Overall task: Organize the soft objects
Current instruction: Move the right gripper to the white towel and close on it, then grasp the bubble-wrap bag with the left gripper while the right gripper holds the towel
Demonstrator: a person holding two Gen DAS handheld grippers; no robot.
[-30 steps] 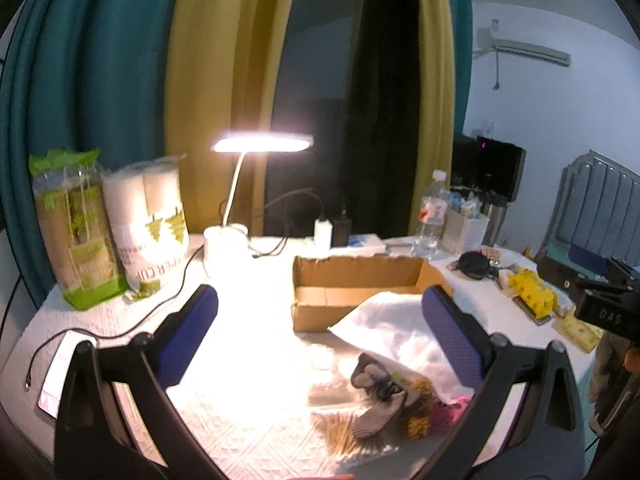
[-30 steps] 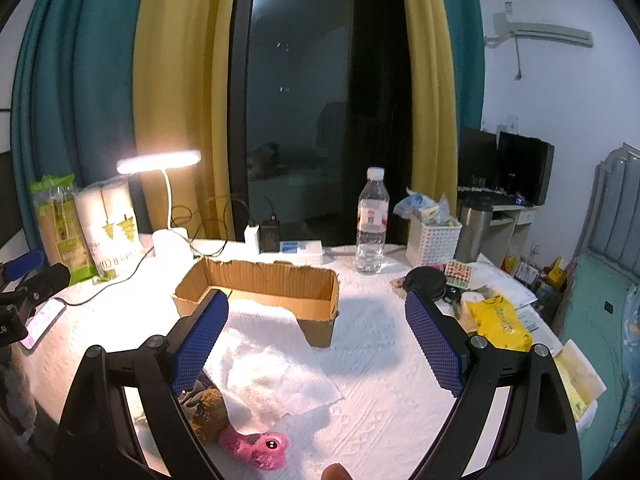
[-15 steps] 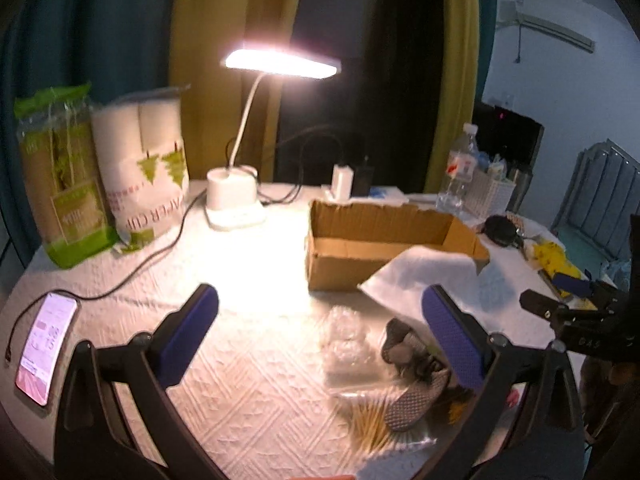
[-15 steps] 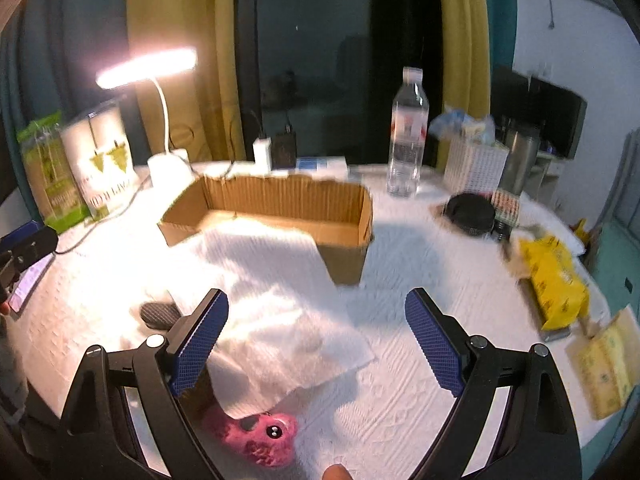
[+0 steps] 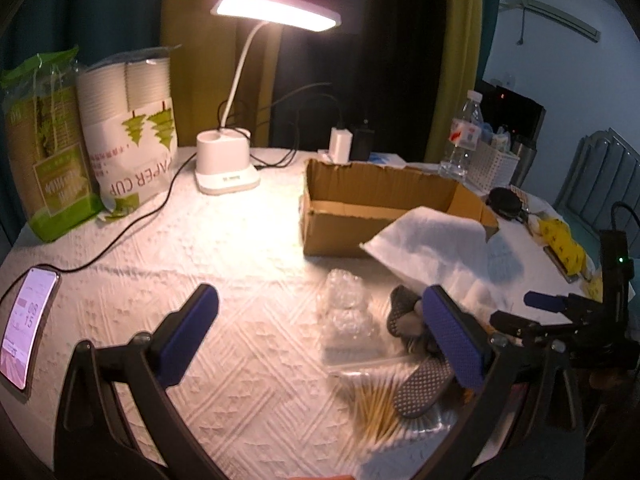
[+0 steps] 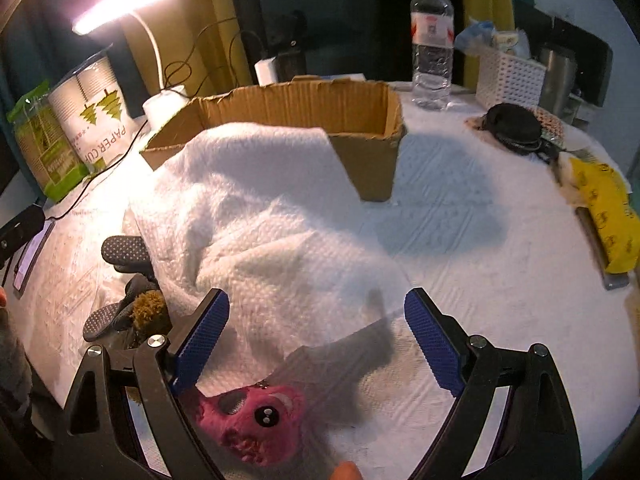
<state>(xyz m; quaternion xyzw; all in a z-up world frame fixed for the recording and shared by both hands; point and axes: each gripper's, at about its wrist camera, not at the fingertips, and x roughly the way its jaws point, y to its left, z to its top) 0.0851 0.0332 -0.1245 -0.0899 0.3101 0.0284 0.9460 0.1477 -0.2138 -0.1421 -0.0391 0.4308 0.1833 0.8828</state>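
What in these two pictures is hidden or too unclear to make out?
- Pink plush toy, right wrist view: partly under the white towel and behind the right gripper.
- Grey dotted socks, left wrist view: partly behind the left gripper.
- Cardboard box interior: walls and towel hide it.
- Phone screen: too blurred to read fully.

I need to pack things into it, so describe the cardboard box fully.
The cardboard box is plain brown corrugated card, long and low, open at the top with rough, torn edges and no flaps standing. It sits upright on the white tablecloth near the middle of the table, in front of the lamp and bottle. A white towel drapes over its near rim and spills onto the table. What little of the inside shows looks bare. Neither claw touches it.
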